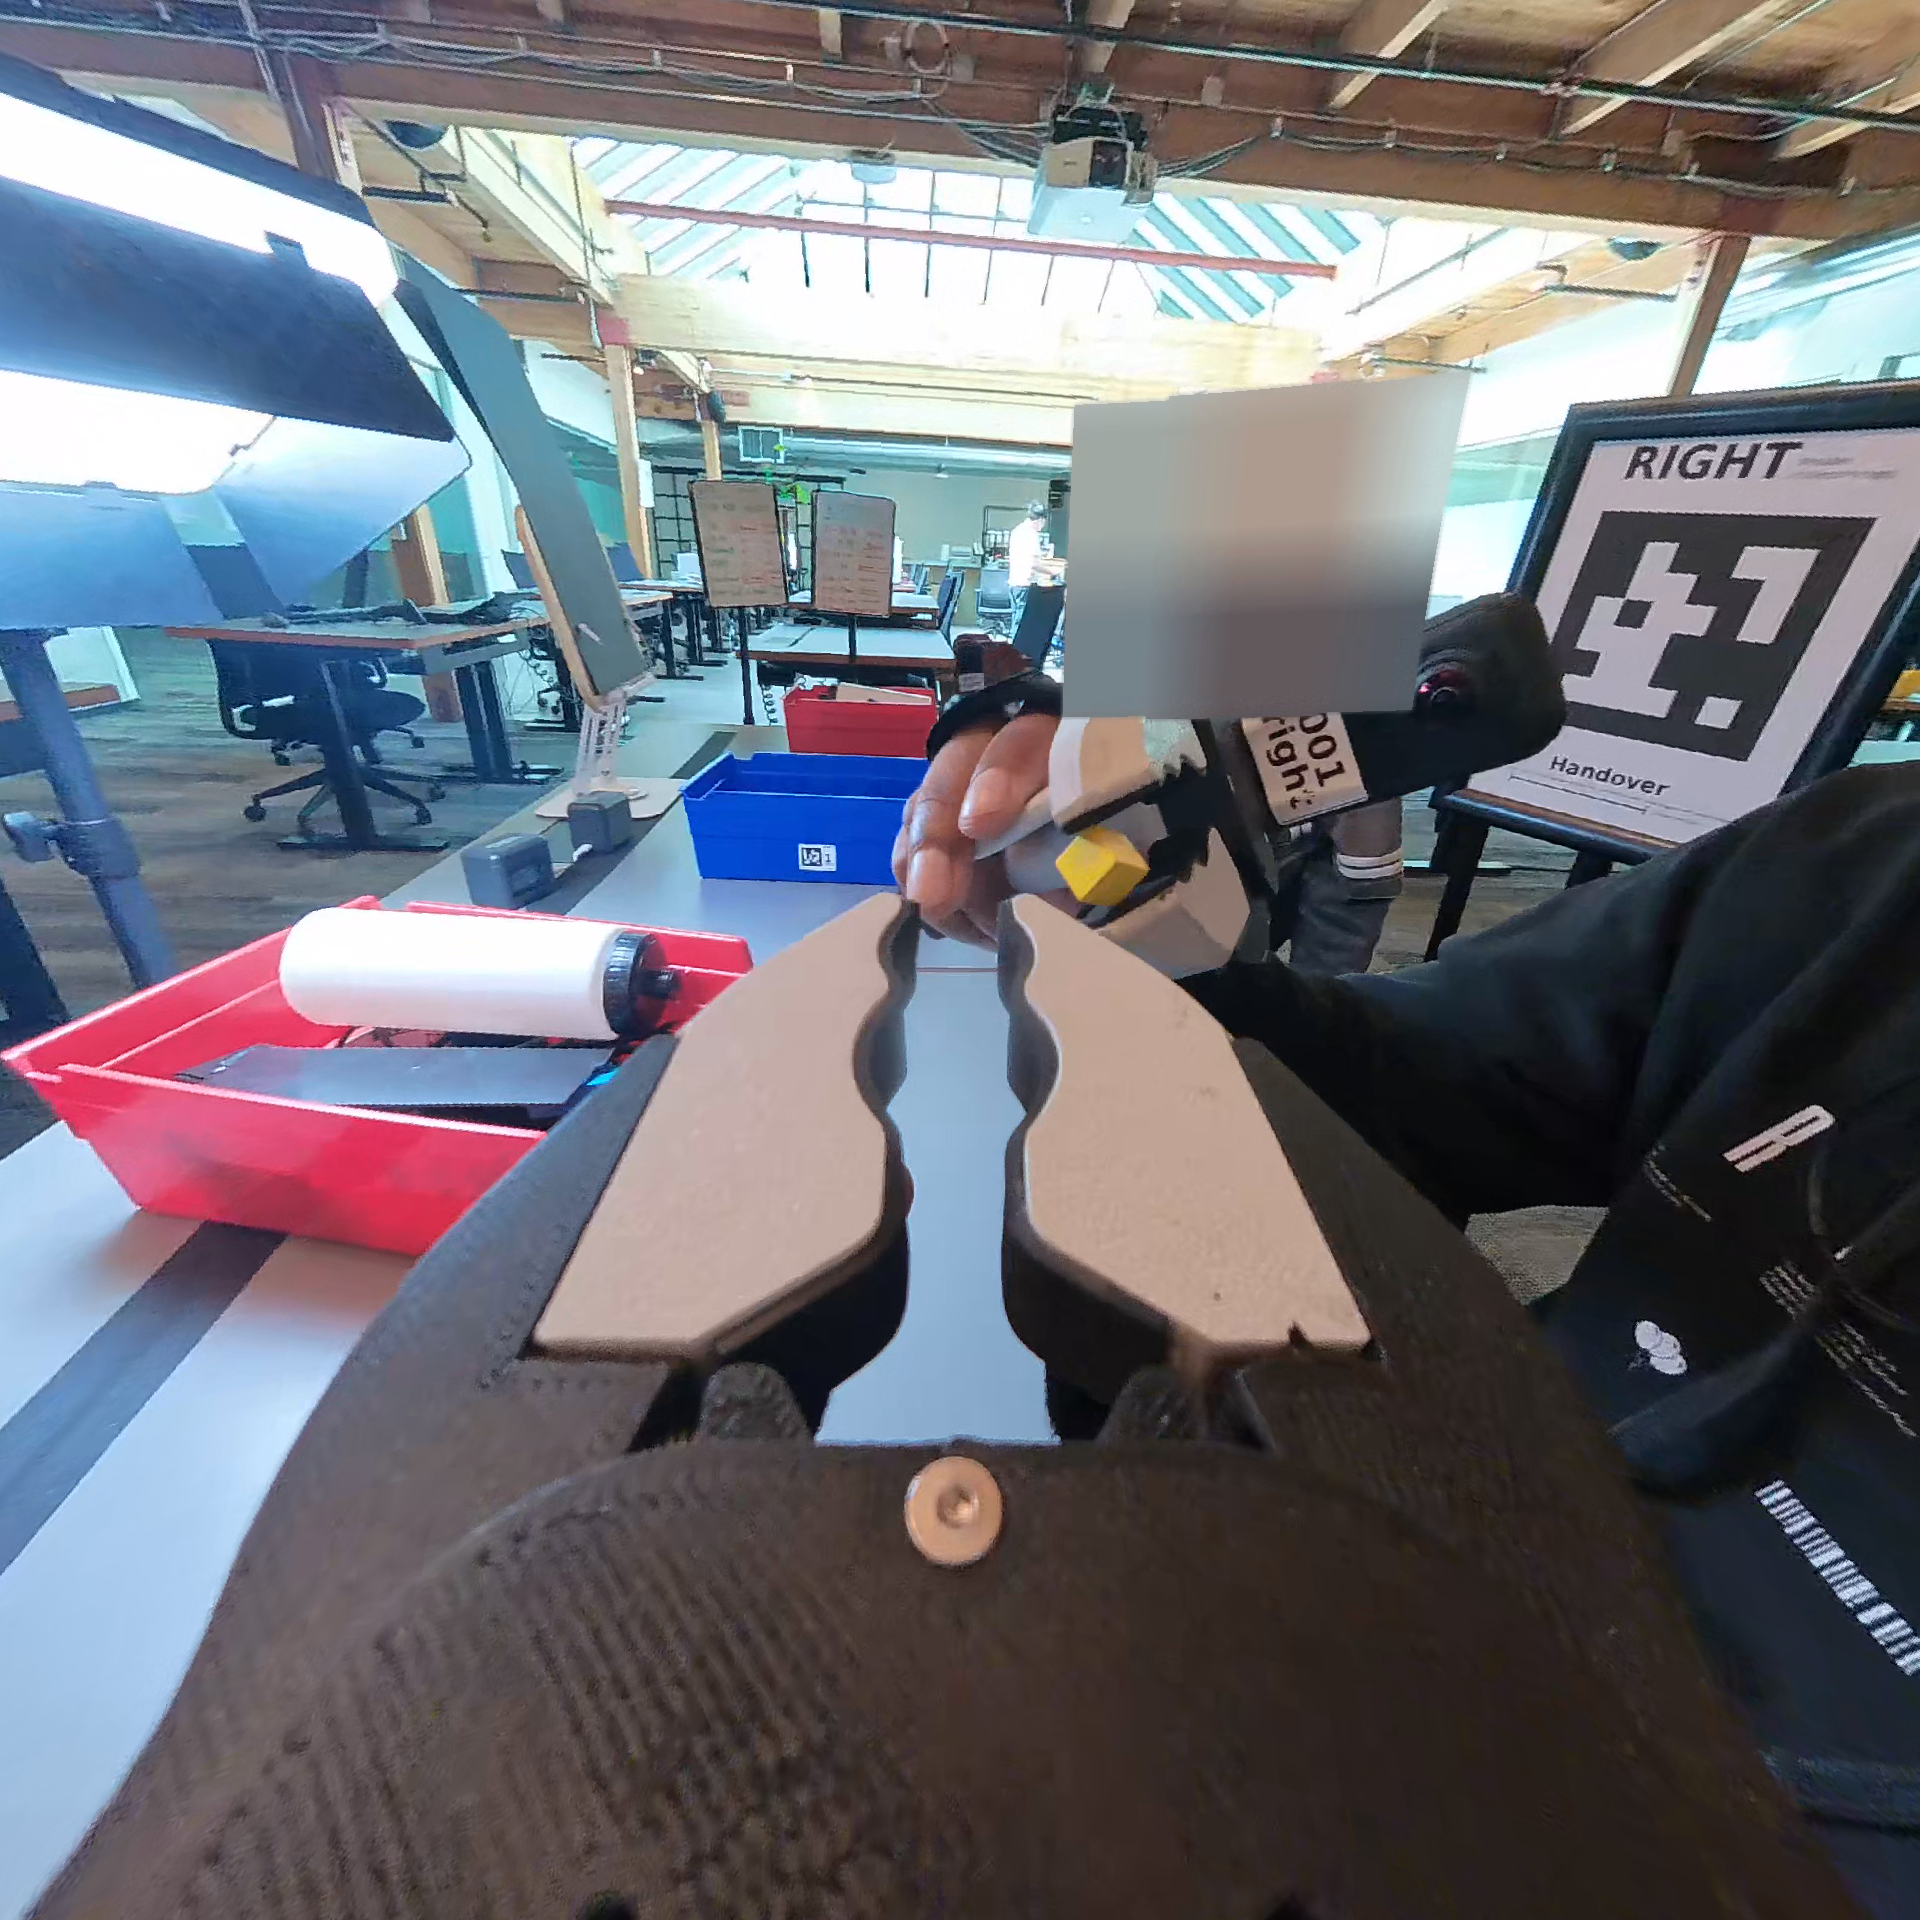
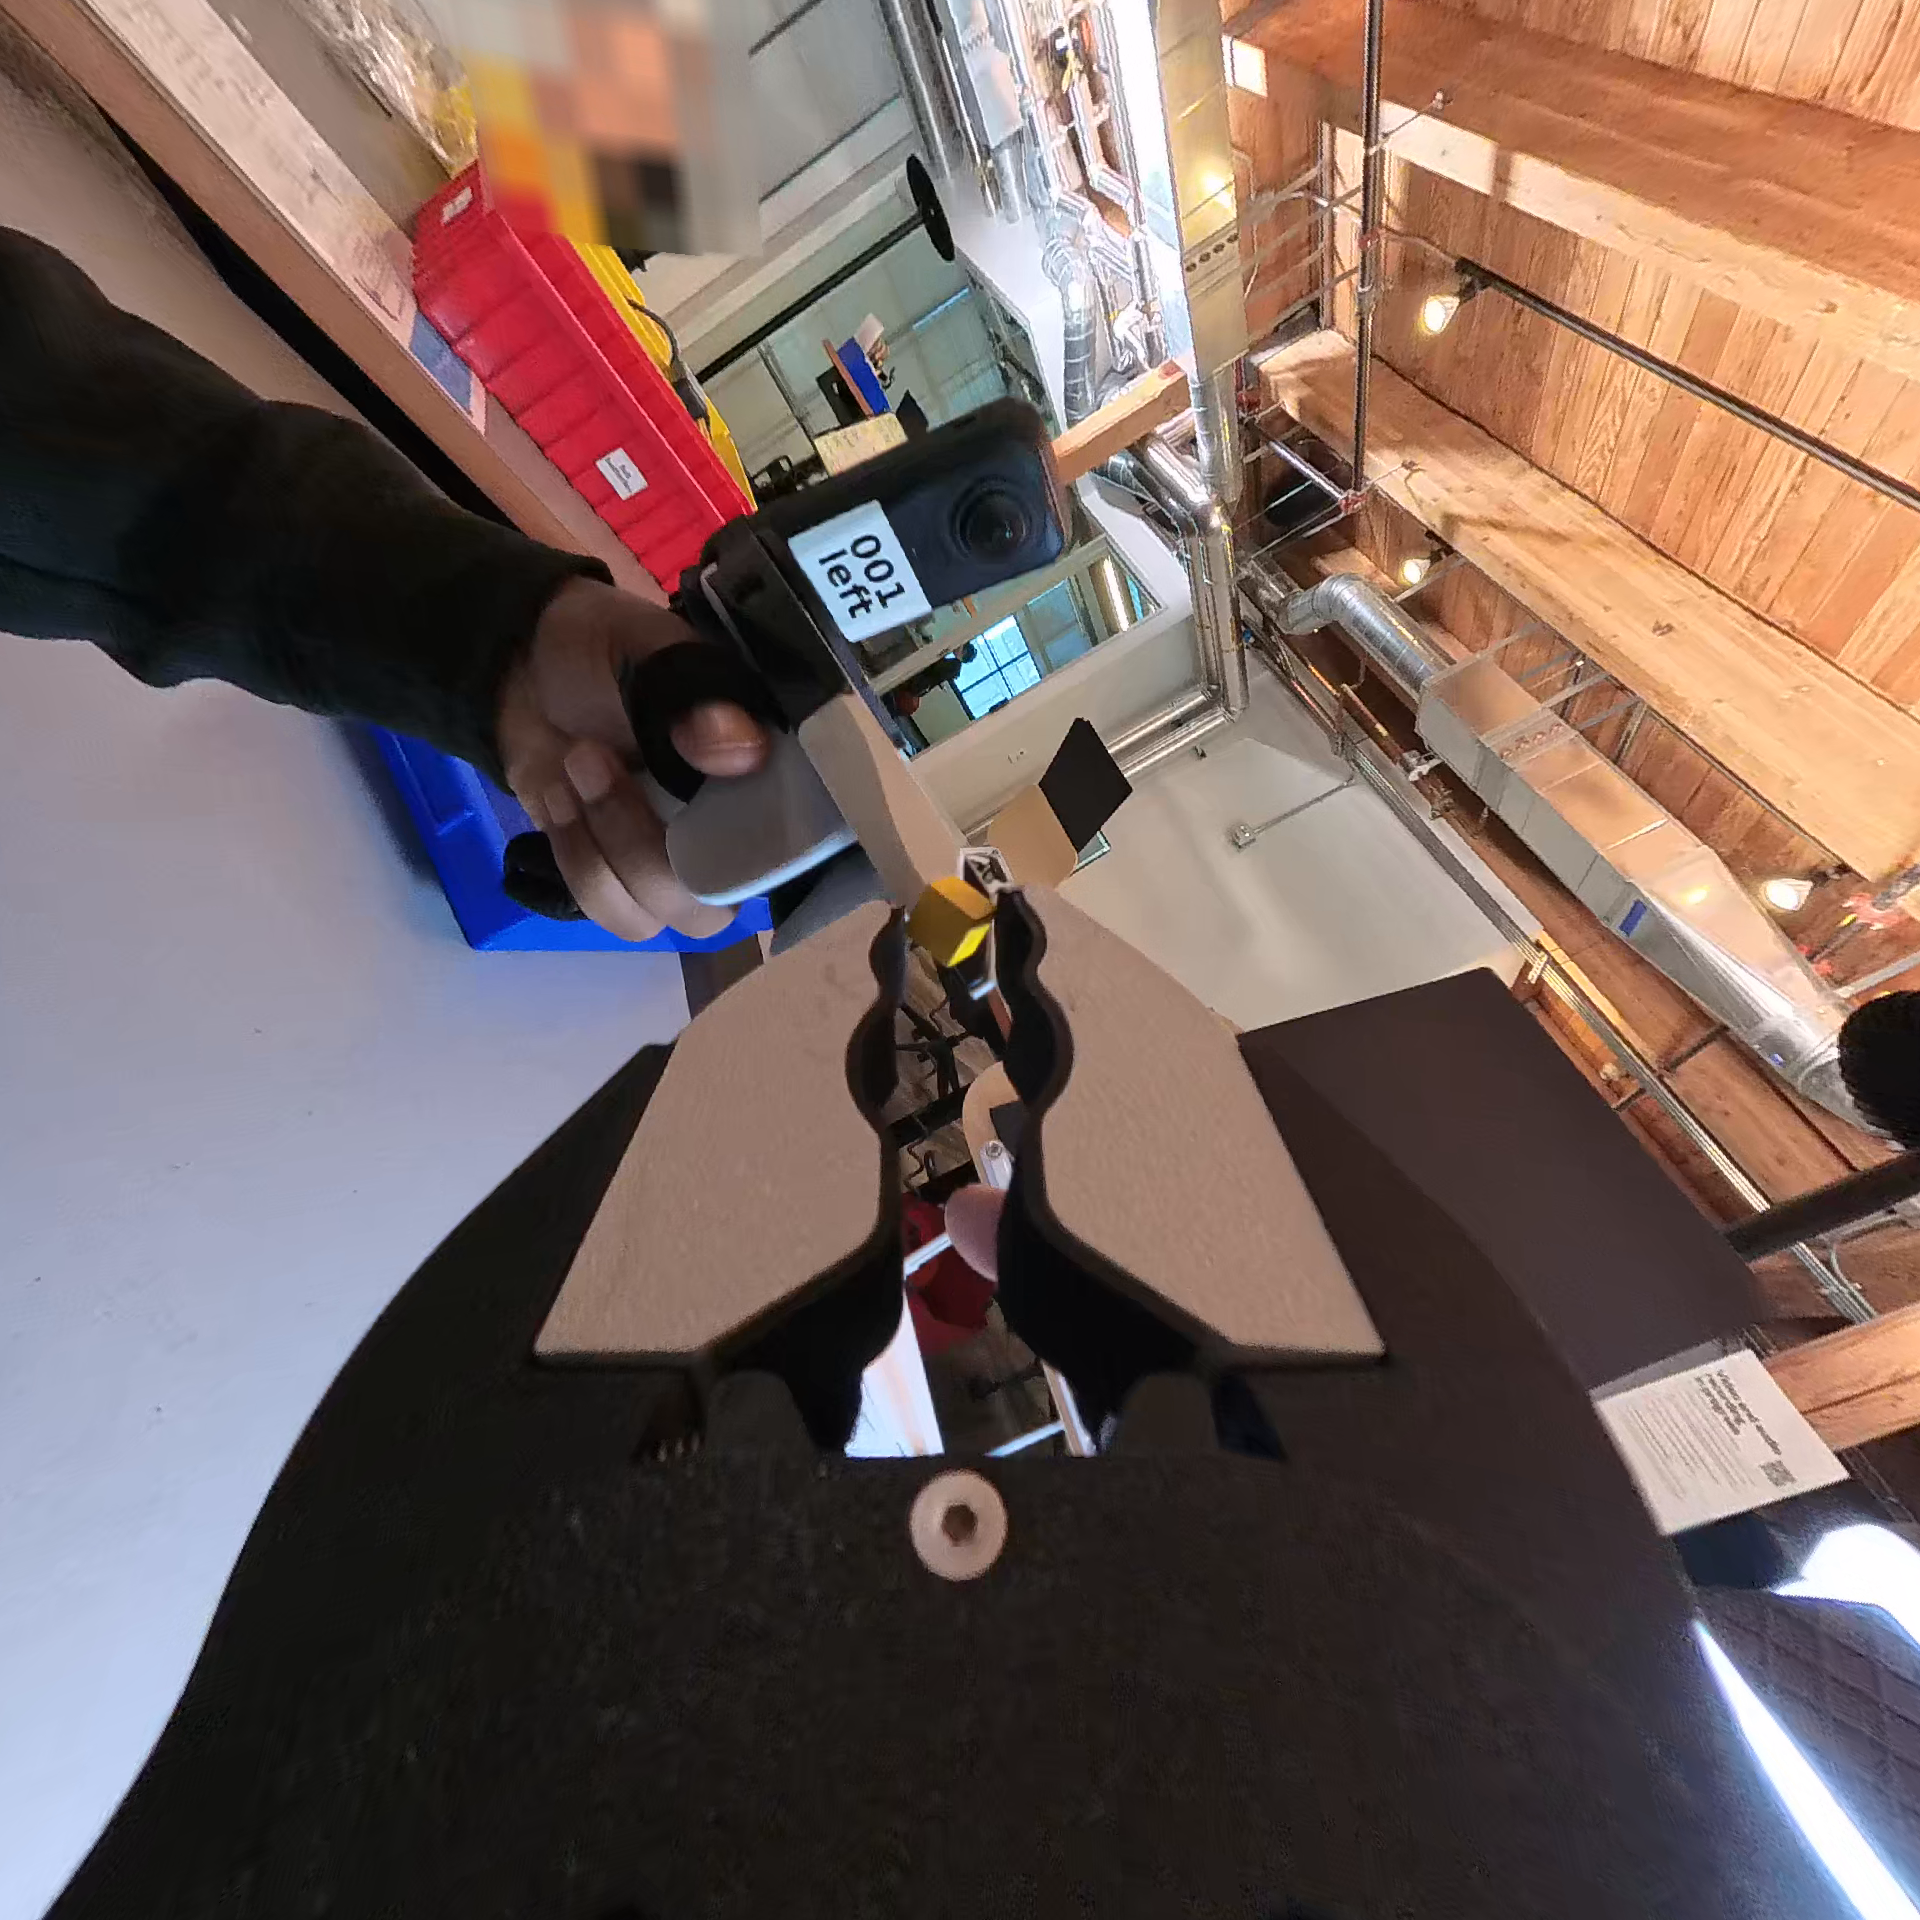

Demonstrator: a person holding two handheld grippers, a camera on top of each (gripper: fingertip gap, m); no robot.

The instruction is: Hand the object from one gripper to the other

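A long grey table (image 1: pixel 125 1299) with a dark stripe runs through a big room. At the far right stands a black-framed sign (image 1: pixel 1704 623) with a blocky black-and-white square code and some printed words; its right side is cut off by the edge of the picture. A red tray (image 1: pixel 260 1153) sits on the table at the left, and a blue bin (image 1: pixel 769 831) sits farther back with a tiny code tag (image 1: pixel 817 856) on its front. In the red tray lies a white bottle (image 1: pixel 447 971) with a black cap, on its side, next to a flat black thing (image 1: pixel 395 1075) that is hard to make out. Two boards (image 1: pixel 740 540) far off have red writing, too small to read. The left gripper (image 1: pixel 956 925) is up close, with its two grey fingers a little apart and nothing between them. The right gripper (image 2: pixel 951 914) has its tips closed on a small yellow block (image 2: pixel 940 916), held up in the air above the table just past the left gripper's tips. In the right wrist view one left finger reaches right up to the block; whether it touches is unclear. Each gripper carries a black camera and a white sticker (image 2: pixel 857 569) with printed writing – the right one's sticker (image 1: pixel 1299 769) is partly hidden.
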